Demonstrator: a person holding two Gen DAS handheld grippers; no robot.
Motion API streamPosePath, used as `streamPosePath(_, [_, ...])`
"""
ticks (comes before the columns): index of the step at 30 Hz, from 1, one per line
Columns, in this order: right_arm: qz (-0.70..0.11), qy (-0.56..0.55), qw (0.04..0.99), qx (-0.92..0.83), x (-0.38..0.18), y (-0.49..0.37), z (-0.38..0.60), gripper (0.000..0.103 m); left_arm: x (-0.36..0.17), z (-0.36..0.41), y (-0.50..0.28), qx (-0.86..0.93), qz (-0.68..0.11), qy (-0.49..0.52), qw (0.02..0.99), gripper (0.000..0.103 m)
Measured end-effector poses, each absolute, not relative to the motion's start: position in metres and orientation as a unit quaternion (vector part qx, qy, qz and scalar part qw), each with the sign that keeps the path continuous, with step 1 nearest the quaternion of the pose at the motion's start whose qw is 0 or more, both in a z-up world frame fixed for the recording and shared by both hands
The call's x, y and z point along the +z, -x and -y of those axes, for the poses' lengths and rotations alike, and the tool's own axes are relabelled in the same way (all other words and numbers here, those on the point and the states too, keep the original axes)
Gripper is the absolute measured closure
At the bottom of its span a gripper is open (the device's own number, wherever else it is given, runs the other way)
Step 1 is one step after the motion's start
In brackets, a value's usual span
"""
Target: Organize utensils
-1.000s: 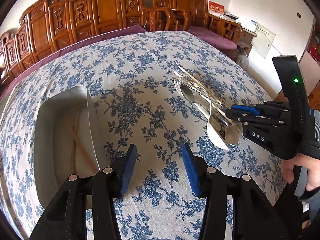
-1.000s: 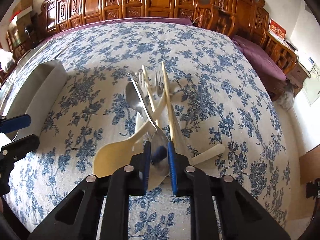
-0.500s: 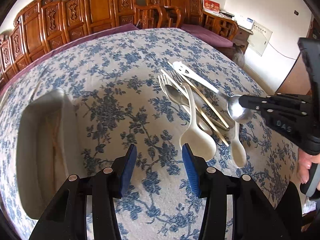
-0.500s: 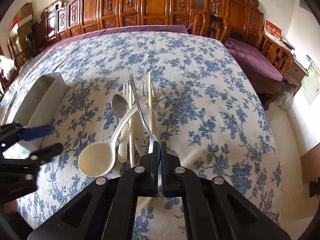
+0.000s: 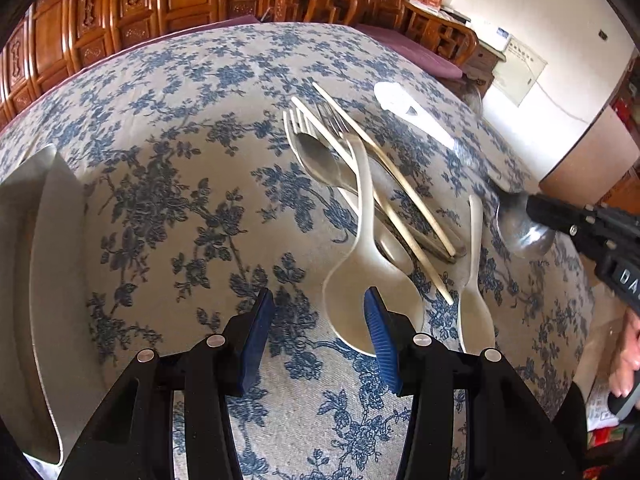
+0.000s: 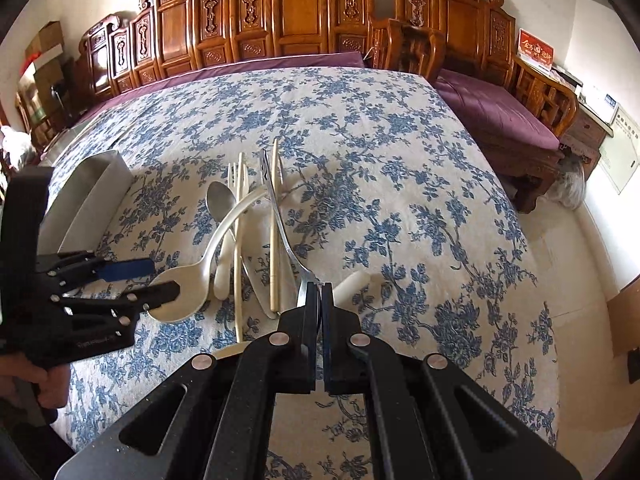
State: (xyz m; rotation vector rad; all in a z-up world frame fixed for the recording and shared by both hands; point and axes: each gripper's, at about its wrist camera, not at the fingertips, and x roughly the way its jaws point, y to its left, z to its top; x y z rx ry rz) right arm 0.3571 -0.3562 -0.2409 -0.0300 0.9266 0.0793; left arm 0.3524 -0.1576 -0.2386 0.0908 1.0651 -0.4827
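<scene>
My right gripper [image 6: 319, 300] is shut on the bowl of a metal spoon [image 6: 280, 220] and holds it lifted, handle pointing away; it also shows in the left wrist view [image 5: 520, 228]. A pile of utensils lies on the cloth: a big cream ladle spoon [image 5: 368, 280], a small cream spoon [image 5: 474, 292], chopsticks [image 5: 384, 184], metal forks [image 5: 304, 128] and a metal spoon [image 5: 320, 160]. My left gripper [image 5: 318, 332] is open and empty just above the ladle's bowl. A white tray [image 5: 52, 260] lies at the left.
The table is covered by a blue floral cloth [image 6: 360, 140]. Carved wooden chairs [image 6: 300, 12] and a purple-cushioned bench [image 6: 500, 116] stand behind it. The table's right edge drops to the floor [image 6: 592, 248].
My right gripper shut on the metal spoon and lifted it off the pile. My left gripper moved right, from beside the tray to the ladle spoon.
</scene>
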Motion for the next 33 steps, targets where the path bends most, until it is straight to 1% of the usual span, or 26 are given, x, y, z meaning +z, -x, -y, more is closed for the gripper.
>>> streamPosePath(3, [-0.447,0.013,0.894,0.037,-0.241,-0.356,0.359,0.100,-0.239,0.169,-0.346,-0.229,-0.496,-0.067,0.835,0.059])
streamPosePath(5, [-0.446,0.013,0.894,0.036,-0.240,-0.355,0.360,0.100,-0.239,0.173,-0.343,-0.233,-0.494,-0.074,0.834,0.066])
streamPosePath(7, [-0.446,0.012,0.894,0.036,-0.240,-0.355,0.360,0.100,-0.239,0.175,-0.340,-0.232,-0.493,-0.079,0.835,0.082])
streamPosePath(8, [-0.446,0.012,0.894,0.036,-0.240,-0.354,0.360,0.100,-0.238,0.175,-0.339,-0.230,-0.493,-0.078,0.835,0.084])
streamPosePath(10, [-0.445,0.013,0.895,0.036,-0.239,-0.353,0.358,0.100,-0.236,0.172,-0.338,-0.228,-0.491,-0.074,0.837,0.094])
streamPosePath(13, [-0.444,0.013,0.895,0.037,-0.237,-0.351,0.355,0.100,-0.228,0.165,-0.337,-0.223,-0.489,-0.062,0.841,0.099])
streamPosePath(22, [-0.435,0.005,0.899,0.047,-0.226,-0.344,0.334,0.100,-0.197,0.131,-0.327,-0.197,-0.471,-0.038,0.859,0.100])
streamPosePath(33, [-0.404,0.009,0.912,0.066,-0.192,-0.333,0.303,0.100,-0.166,0.088,-0.321,-0.162,-0.451,-0.032,0.877,0.100])
